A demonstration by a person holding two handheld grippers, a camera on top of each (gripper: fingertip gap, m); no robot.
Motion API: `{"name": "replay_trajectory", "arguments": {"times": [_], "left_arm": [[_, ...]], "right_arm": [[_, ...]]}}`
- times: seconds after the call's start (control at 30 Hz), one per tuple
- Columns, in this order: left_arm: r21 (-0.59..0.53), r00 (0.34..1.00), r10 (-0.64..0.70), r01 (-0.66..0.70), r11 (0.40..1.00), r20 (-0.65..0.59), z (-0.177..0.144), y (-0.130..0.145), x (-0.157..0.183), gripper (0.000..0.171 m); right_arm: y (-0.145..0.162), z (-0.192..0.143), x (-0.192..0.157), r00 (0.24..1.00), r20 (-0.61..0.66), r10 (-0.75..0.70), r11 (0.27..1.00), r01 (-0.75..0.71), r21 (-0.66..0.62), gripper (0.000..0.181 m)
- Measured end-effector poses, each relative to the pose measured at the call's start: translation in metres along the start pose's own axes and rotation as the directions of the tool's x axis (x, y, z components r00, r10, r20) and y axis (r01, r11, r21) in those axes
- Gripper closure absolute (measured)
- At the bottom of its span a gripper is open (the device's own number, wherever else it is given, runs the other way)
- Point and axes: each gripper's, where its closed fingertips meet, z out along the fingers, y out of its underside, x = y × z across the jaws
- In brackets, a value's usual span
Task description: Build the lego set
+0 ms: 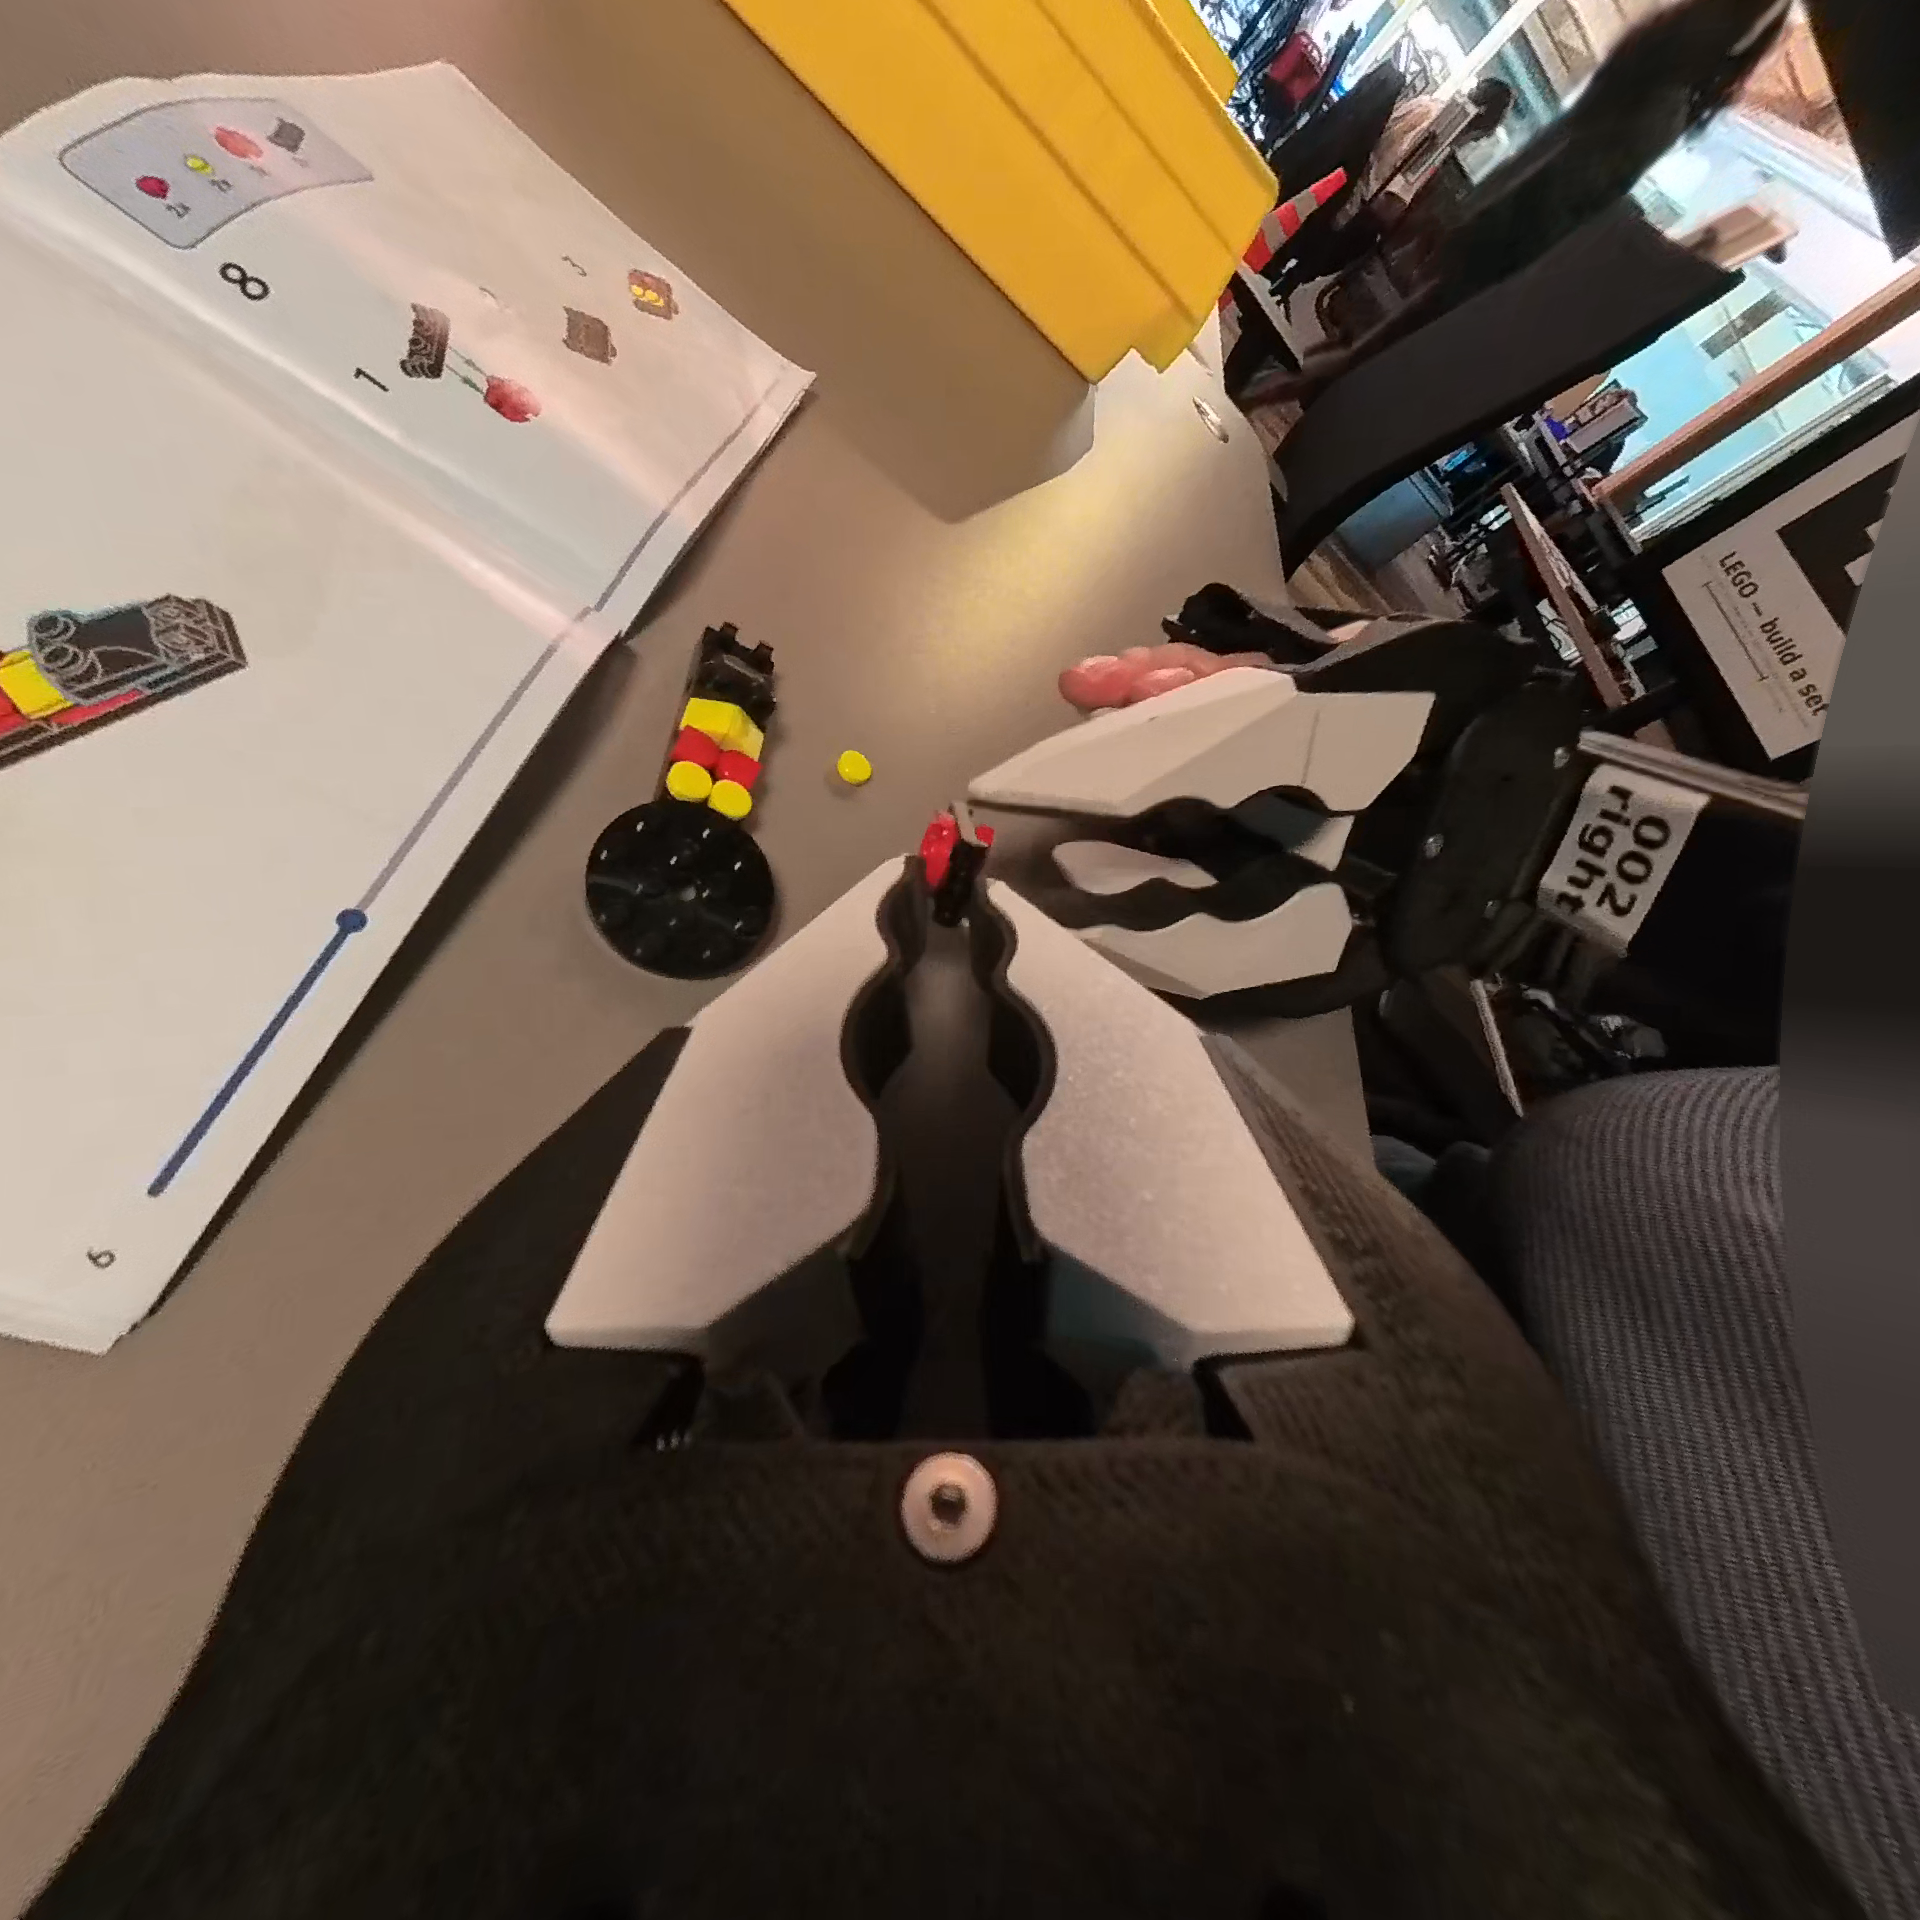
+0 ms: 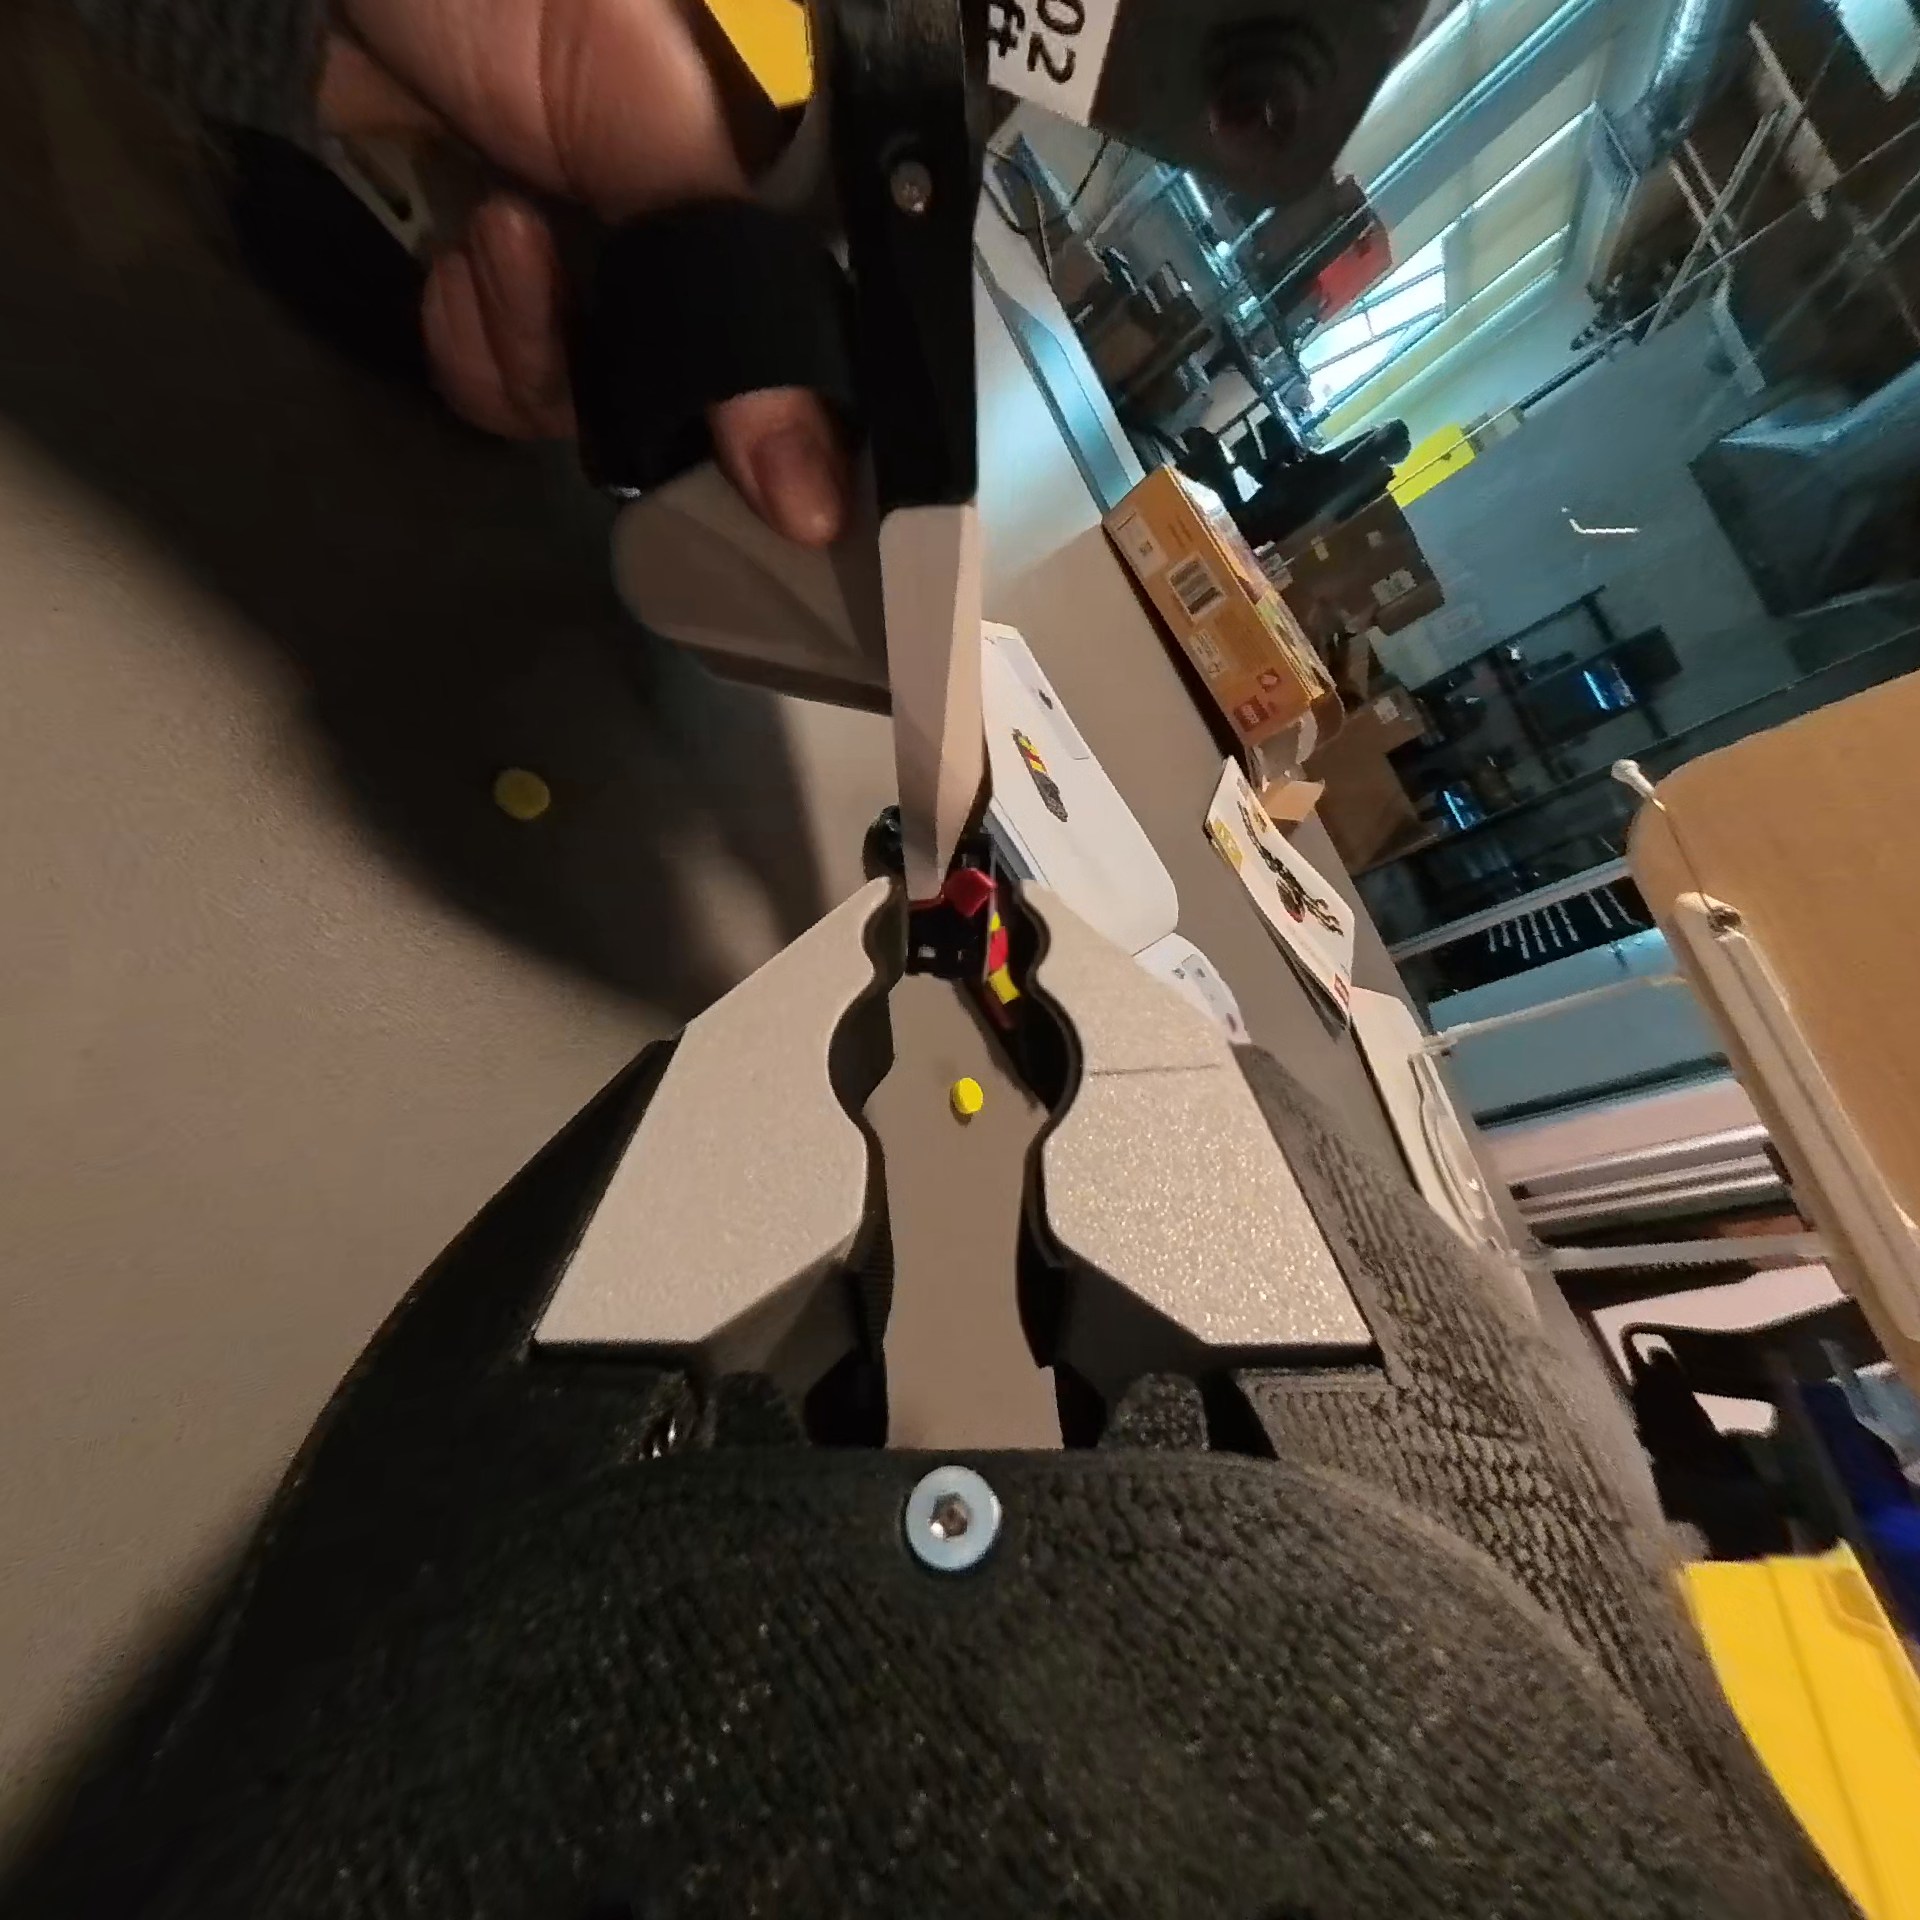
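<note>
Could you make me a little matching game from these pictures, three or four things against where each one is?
Things:
1. small red and black piece
2. loose yellow stud
3. black round plate
4. instruction booklet

Places:
A. lying open on the table, far left
B. pinched at the tips of the left gripper
C. alone on the bare table, right of the half-built model
D. flat on the table at the near end of the half-built model

Pairs: 1-B, 2-C, 3-D, 4-A

Both wrist cameras sit low over the desk (image 1: 1039, 582), tilted, facing along their fingers; both share the yellow stud (image 1: 853, 768) (image 2: 966, 1096).
</note>
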Motion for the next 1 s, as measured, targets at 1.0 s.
{"name": "replay_trajectory", "arguments": {"times": [1.0], "left_arm": [[0.029, 0.931, 0.303, -0.303, 0.952, -0.205, -0.007, 0.002, 0.043, 0.162]], "right_arm": [[-0.016, -0.029, -0.008, 0.800, 0.479, 0.361, 0.891, -0.448, 0.077, 0.172]]}}
